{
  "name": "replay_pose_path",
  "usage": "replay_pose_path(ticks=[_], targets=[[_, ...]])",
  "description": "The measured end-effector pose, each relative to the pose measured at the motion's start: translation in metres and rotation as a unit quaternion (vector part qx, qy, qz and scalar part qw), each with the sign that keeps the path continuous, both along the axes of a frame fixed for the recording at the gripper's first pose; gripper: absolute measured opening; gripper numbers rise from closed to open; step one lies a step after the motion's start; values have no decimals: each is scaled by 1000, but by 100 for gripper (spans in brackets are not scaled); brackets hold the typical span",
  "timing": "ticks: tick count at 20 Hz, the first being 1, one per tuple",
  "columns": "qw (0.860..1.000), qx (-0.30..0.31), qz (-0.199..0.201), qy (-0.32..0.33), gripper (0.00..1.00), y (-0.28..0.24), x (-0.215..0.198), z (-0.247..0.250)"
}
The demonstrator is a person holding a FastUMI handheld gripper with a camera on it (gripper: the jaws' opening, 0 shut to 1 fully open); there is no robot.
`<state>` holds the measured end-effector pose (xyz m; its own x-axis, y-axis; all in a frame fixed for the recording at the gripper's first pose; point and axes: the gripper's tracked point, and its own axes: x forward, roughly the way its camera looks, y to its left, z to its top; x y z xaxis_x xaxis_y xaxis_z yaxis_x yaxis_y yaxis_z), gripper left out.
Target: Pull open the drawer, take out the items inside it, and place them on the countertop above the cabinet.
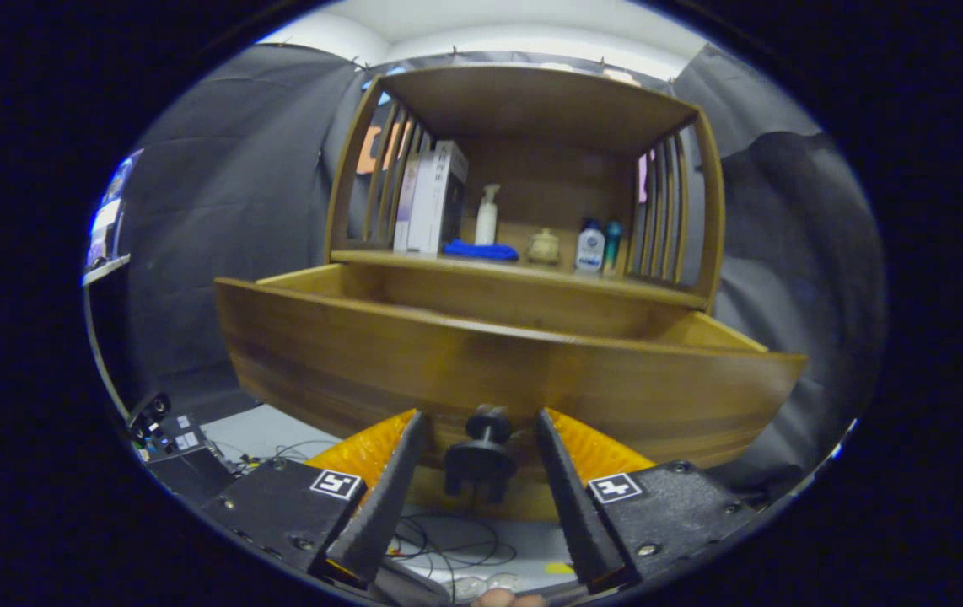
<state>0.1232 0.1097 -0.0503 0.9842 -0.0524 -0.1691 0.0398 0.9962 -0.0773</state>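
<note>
A: Where's the gripper (481,438) now?

B: Right at the drawer (498,371) front, low down. Its two fingers (384,497) stand apart, one on each side of the black knob (486,459), and there is a gap on both sides. So it is open and not pressing on anything.

A: And the drawer?

B: Pulled well out from the cabinet (532,169). You can see its side walls running back to the shelf (524,274). The knob sits at the middle of the front, which I'd say is why the fingers straddle it there: a pull from the centre keeps the drawer from skewing.

A: Can you see what's inside?

B: No. The view comes from below the front's top edge, so the wood hides the inside. I cannot tell what lies in there.

A: What's on the shelf above?

B: Some boxes (435,198) standing at the left, a pump bottle (487,215), a blue cloth (481,250), a small jar (544,246), and two little bottles (598,246) toward the right. The bare stretch of shelf along the front looks like the place for whatever comes out.

A: So what's left?

B: By my reckoning the opening is done. Next the gripper has to rise over the front edge and reach down in.
</note>
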Motion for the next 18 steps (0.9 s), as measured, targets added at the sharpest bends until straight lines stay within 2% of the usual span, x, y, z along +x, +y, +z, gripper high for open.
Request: replay_pose_path(ticks=[4,8,10,12,16,18], targets=[[997,-16,1,-73,100,-6,1,57],[995,10,38,-89,100,-8,27,115],[997,26,53,-57,100,-11,46,126],[997,39,73,6,100,-7,67,122],[989,29,95,109,100,-3,100,93],[981,26,102,163,100,1,112,70]])
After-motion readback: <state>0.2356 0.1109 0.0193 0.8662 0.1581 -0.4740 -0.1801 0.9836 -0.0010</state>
